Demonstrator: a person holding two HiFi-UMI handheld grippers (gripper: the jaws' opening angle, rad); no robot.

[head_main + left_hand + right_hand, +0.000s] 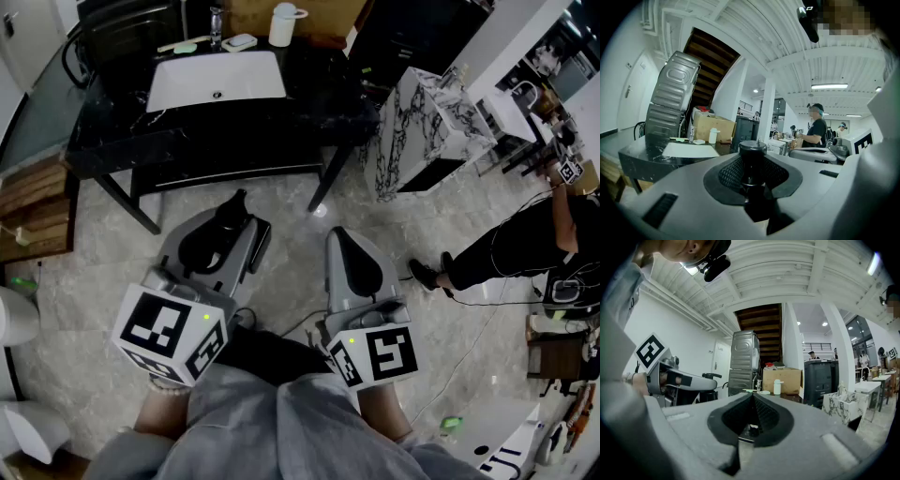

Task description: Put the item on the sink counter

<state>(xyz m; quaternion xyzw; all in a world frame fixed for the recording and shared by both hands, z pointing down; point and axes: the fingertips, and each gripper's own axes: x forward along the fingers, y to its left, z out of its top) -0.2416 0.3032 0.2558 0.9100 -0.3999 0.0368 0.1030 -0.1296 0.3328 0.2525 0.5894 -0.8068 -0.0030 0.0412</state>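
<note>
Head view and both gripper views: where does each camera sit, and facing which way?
Head view: on the person's head, looking steeply down at the sink counter; left hand-held gripper, right hand-held gripper and lap show.
Left gripper view: on the left one, facing the counter; its jaws hold a dark bottle.
Right gripper view: on the right one, facing likewise; jaws shut.
Shared: the white cup on the counter.

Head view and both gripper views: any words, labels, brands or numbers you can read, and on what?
No readable text in any view.
Cubes on the left gripper and right gripper: square marker patterns, no letters.
Black bottle in the left gripper's fingers: no label showing.
Cardboard box: no legible print.
White object, head view's lower right: dark marks, too blurred.
</note>
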